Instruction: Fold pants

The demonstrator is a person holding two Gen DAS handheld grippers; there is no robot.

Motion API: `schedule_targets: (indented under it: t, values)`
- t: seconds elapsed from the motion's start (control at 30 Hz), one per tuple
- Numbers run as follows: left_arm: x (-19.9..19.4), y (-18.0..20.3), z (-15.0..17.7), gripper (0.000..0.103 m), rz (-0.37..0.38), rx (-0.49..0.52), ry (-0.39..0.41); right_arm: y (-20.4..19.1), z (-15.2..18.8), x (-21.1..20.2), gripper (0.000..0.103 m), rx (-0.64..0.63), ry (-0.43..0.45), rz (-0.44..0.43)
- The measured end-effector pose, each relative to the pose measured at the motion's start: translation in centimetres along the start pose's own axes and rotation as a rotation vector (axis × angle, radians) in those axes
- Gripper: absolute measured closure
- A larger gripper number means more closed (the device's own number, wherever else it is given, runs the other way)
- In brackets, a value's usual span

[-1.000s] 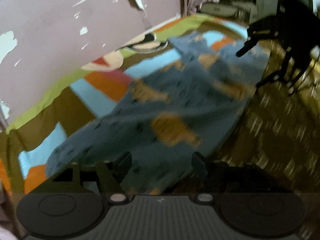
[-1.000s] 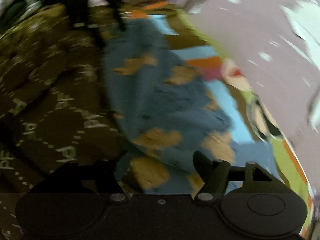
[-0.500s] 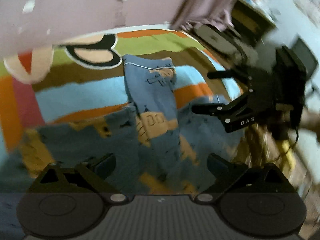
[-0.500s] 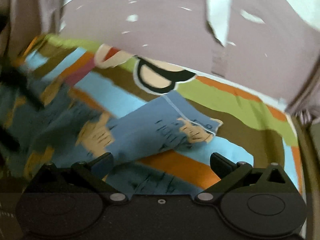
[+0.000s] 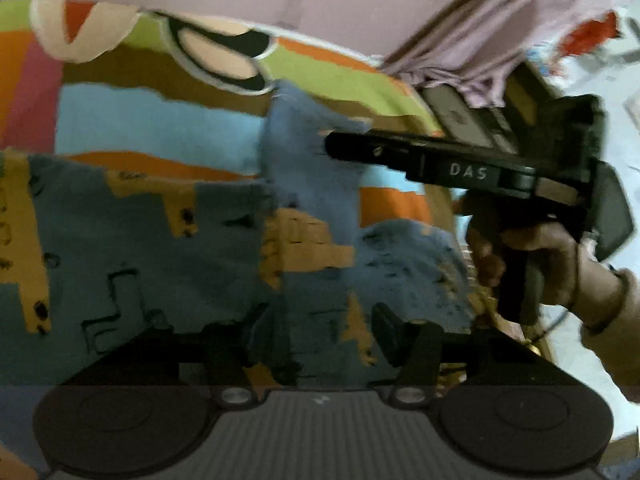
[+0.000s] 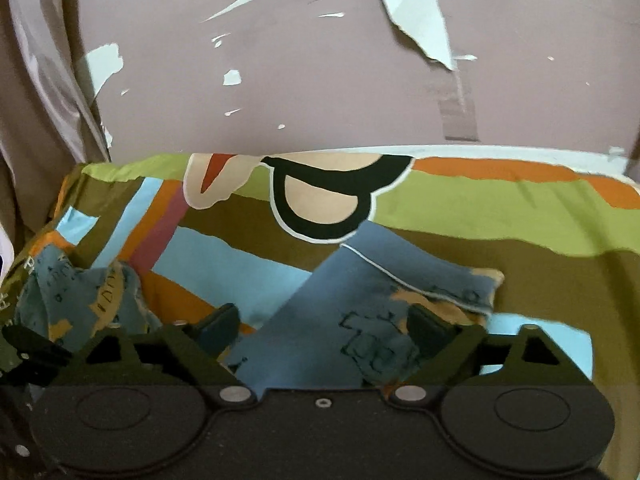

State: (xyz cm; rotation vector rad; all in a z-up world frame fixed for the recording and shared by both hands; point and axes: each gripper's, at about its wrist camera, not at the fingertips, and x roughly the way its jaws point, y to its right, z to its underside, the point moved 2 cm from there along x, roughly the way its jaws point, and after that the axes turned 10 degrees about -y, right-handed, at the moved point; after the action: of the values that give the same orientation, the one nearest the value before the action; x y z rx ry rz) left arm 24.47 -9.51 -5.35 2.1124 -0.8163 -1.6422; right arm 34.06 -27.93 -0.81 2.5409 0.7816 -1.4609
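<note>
Pants (image 6: 340,320) lie spread on bed (image 6: 520,220), one leg reaching toward wall-side edge. My left gripper (image 5: 320,336) jaws apart over pants; my right gripper (image 6: 324,332) jaws apart above leg.

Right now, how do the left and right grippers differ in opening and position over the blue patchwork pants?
The left gripper sits over the wide, bunched part of the blue patchwork pants; the right gripper sits over the flatter, narrower leg. The left gripper's gap looks narrower than the right's. Both are open, gripping nothing.
</note>
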Motion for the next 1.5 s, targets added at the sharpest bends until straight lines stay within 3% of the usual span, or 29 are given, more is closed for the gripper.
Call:
schedule_targets:
  t: [0.13, 0.2, 0.33, 0.63, 0.67, 0.77, 0.87, 1.03, 1.2, 1.33, 1.37, 1.4, 1.43, 1.5]
  values:
    - [0.2, -0.6, 0.0, 0.06, -0.008, -0.075, -0.009, -0.7, -1.1, 1.7, 0.041, -0.033, -0.019, 0.047]
    - [0.4, -1.0, 0.0, 0.078, -0.008, -0.108, -0.02, -1.1, -1.7, 2.4, 0.047, -0.04, -0.032, 0.059]
    - [0.7, -1.8, 0.1, 0.079, 0.017, -0.172, -0.016, -1.4, -3.4, 4.3, 0.049, 0.005, -0.064, 0.092]
    - [1.5, -1.4, -0.4, 0.078, -0.015, -0.192, -0.023, -1.1, -5.2, 7.6, 0.052, 0.159, -0.184, 0.169]
    - [1.6, -1.2, -0.6, 0.078, -0.023, -0.188, -0.021, -1.2, -5.3, 7.8, 0.06, 0.154, -0.187, 0.184]
    - [1.9, -0.3, -1.0, 0.079, -0.062, -0.16, -0.02, -1.2, -5.4, 7.5, 0.099, 0.153, -0.173, 0.215]
    - [1.9, 0.5, -1.2, 0.091, -0.138, -0.12, -0.012, -0.2, -5.1, 6.0, 0.103, 0.191, -0.126, 0.196]
    - [1.7, 1.9, -0.8, 0.086, -0.203, -0.027, 0.022, 1.5, -3.3, 1.1, 0.103, 0.248, 0.023, 0.136]
    - [1.5, 2.7, -0.3, 0.048, -0.217, 0.055, 0.046, 3.9, -0.8, -3.8, 0.103, 0.319, 0.143, 0.095]
    - [1.8, 3.8, -0.2, 0.046, -0.249, 0.156, 0.055, 5.5, 1.1, -7.1, 0.103, 0.376, 0.213, 0.084]
    - [1.9, 4.2, -0.1, 0.052, -0.249, 0.184, 0.055, 5.8, 1.6, -7.6, 0.103, 0.392, 0.222, 0.079]
    - [2.0, 4.8, 0.2, 0.074, -0.249, 0.212, 0.054, 6.0, 2.1, -8.1, 0.103, 0.407, 0.23, 0.076]
    - [2.3, 5.3, 0.4, 0.087, -0.253, 0.244, 0.047, 6.2, 2.6, -8.5, 0.103, 0.419, 0.239, 0.074]
    - [2.3, 6.4, 0.8, 0.098, -0.288, 0.324, 0.046, 6.4, 3.9, -9.6, 0.103, 0.437, 0.267, 0.067]
